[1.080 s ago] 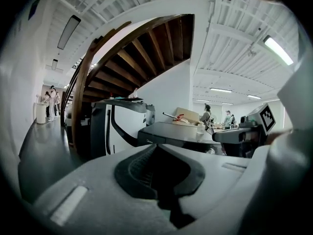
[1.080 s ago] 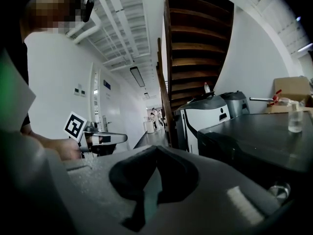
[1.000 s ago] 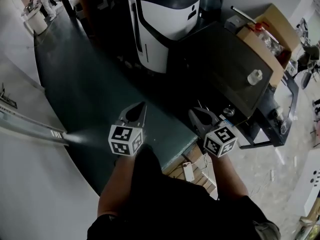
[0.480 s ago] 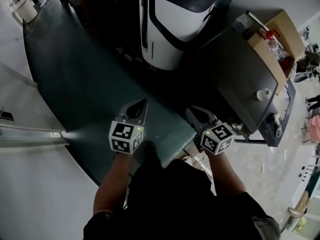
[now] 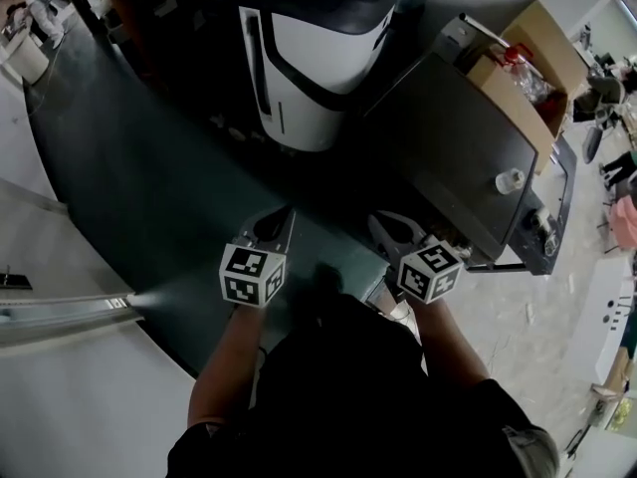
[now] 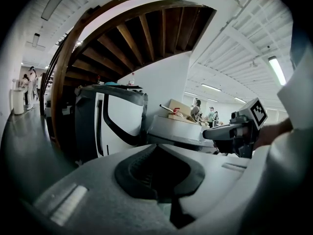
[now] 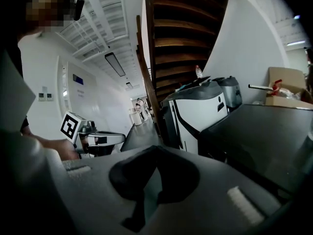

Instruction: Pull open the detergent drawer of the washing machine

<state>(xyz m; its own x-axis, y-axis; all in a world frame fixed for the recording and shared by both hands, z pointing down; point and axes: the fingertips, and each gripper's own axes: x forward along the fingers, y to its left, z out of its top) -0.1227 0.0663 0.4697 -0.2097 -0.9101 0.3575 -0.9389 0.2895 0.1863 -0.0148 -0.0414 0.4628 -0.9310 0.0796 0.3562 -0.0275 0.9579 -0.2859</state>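
Observation:
A dark grey box-shaped appliance [image 5: 453, 152], likely the washing machine, stands at the right, with knobs on its front face [image 5: 542, 222]. I cannot make out its detergent drawer. My left gripper [image 5: 282, 215] and right gripper [image 5: 383, 225] are held side by side, short of the appliance and apart from it. Both are shut with nothing between the jaws. In the left gripper view the shut jaws [image 6: 159, 146] point toward the appliance [image 6: 178, 131]. The right gripper view shows its shut jaws [image 7: 155, 151] and the appliance's dark top [image 7: 264, 131] at the right.
A white-and-black machine [image 5: 309, 58] stands left of the appliance. On the appliance's top is a small white cup [image 5: 510, 179], and behind it an open cardboard box [image 5: 528, 53]. A dark curved floor strip [image 5: 149, 167] runs under a wooden staircase [image 6: 146, 28]. People stand far off.
Both grippers have moved forward along the dark floor strip toward the machines, which now sit a little closer and more to the left in the head view. Both stay shut.

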